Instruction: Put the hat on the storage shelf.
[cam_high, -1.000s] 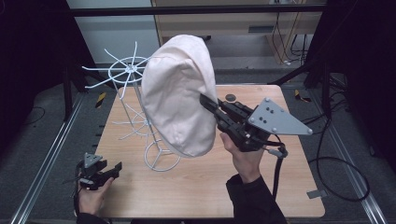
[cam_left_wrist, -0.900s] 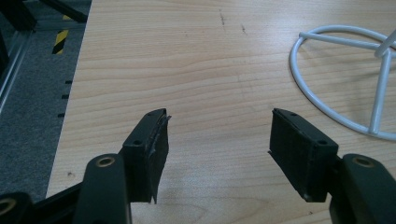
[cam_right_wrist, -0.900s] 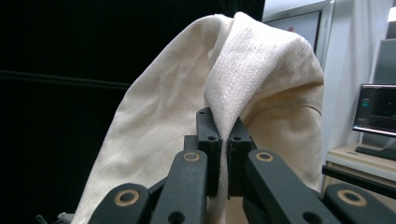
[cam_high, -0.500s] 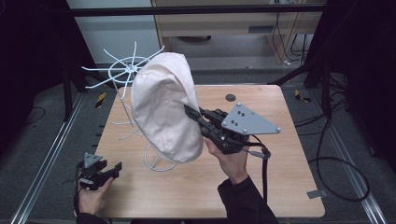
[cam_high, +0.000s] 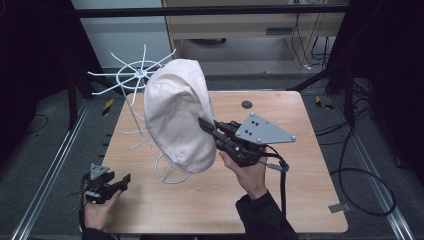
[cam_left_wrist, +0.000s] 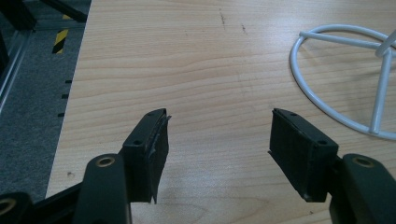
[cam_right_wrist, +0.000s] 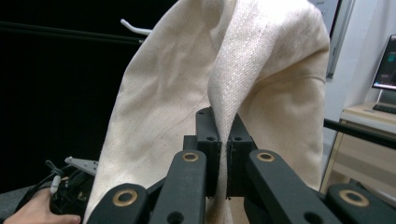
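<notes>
Two tongs are at work. Near the worktop's front left corner, the left tongs (cam_high: 121, 181) rest released, holding nothing. Toward the middle, the right tongs (cam_right_wrist: 223, 140) are clenched on a fold of the cream cloth hat (cam_high: 177, 117), which hangs against the white wire rack (cam_high: 136, 76) standing left of centre. The hanging step seems in hand; next, the hat's opening must settle over a prong before release.

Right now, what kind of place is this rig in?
Probably a lab or data-collection workspace: a wooden table fenced by a black frame, cables on grey carpet, and a monitor on a desk behind.
</notes>
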